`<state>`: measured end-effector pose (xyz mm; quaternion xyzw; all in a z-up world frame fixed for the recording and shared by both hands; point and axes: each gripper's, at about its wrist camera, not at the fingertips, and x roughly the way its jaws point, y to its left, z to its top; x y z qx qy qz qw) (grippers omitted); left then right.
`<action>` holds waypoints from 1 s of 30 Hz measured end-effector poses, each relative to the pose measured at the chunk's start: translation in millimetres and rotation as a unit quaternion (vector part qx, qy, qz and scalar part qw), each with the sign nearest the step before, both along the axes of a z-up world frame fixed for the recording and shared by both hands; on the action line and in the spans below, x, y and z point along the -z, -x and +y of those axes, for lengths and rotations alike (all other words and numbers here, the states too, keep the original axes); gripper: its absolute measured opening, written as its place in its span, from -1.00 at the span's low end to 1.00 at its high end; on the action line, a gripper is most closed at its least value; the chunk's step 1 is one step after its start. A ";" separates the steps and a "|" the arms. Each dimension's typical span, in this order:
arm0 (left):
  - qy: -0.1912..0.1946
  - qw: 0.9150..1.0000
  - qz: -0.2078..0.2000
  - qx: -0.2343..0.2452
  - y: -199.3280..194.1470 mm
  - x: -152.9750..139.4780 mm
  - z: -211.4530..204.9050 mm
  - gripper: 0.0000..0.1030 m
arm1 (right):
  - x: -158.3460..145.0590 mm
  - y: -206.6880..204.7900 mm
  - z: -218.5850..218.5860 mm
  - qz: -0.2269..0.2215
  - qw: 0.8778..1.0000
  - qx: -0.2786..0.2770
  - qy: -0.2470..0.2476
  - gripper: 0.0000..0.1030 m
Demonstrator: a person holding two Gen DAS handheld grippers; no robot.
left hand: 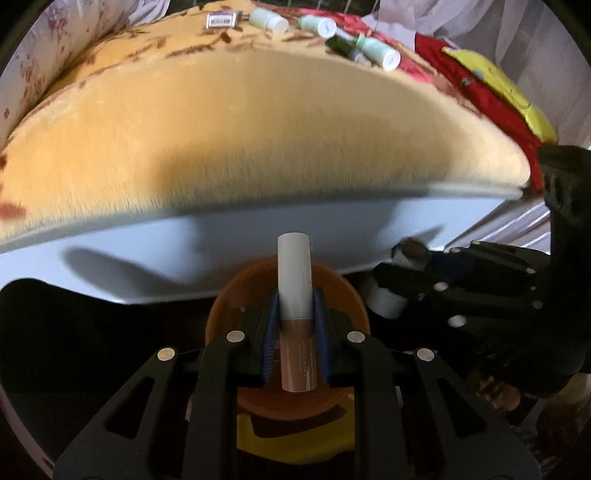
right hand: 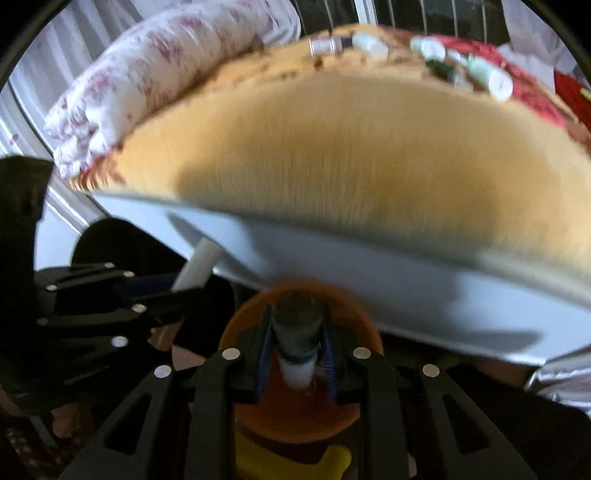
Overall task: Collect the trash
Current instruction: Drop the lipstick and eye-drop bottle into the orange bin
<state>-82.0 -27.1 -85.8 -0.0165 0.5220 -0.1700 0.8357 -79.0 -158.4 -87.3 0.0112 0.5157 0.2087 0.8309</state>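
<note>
The left gripper (left hand: 294, 334) had its blue-padded jaws clamped on a slim cosmetic tube with a pale grey cap and a brown lower body (left hand: 294, 295), which stood upright between the fingers. Directly beneath it sat a round orange plastic bowl (left hand: 343, 291), and a yellow object (left hand: 258, 439) lay on the near side of the bowl, partly hidden by the gripper frame. To the right in the same view, the right gripper (left hand: 399, 280) was visible side-on, holding a small bottle with a white end (left hand: 386, 302).

From the right wrist camera, the right gripper's jaws were closed on that small bottle (right hand: 297, 350), whose dark, blurred upper part pointed away and whose white end faced the camera. It, too, hung over the orange bowl (right hand: 236, 332). The left gripper (right hand: 177, 291) appeared on the left, with the pale cap of the cosmetic tube (right hand: 197, 267) poking up from it.

Beyond the bowl rose the white side of a bed (left hand: 221, 254), covered by a fuzzy yellow-orange blanket (left hand: 258, 122). On the far part of the blanket lay more items: a small flat box with a barcode label (left hand: 222, 19), three pale green bottles with white caps (left hand: 268, 19) (left hand: 317, 25) (left hand: 378, 51), and a dark green bottle (left hand: 341, 45) beside the rightmost one. A floral white pillow (right hand: 147, 66) sat at the far left, and red fabric (left hand: 480, 96) with a yellow cloth (left hand: 506, 88) at the far right.
</note>
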 end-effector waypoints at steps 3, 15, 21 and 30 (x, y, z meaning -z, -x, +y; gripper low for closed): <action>-0.004 1.000 0.006 0.003 5.7 4.1 -2.3 -0.65 | 11.1 6.3 7.7 0.013 1.000 -0.006 0.002 -0.55; -0.012 1.000 -0.008 -0.023 11.5 -6.4 6.7 0.03 | 22.7 16.0 12.3 0.015 0.999 -0.006 0.040 0.01; -0.020 1.000 -0.007 -0.021 5.2 -8.2 3.8 0.03 | 8.5 9.1 -0.9 -0.003 0.999 0.014 0.030 0.03; -0.029 0.998 -0.049 -0.029 -19.9 -36.7 -0.6 0.03 | -38.2 -13.8 -33.3 -0.079 0.995 0.053 0.022 0.11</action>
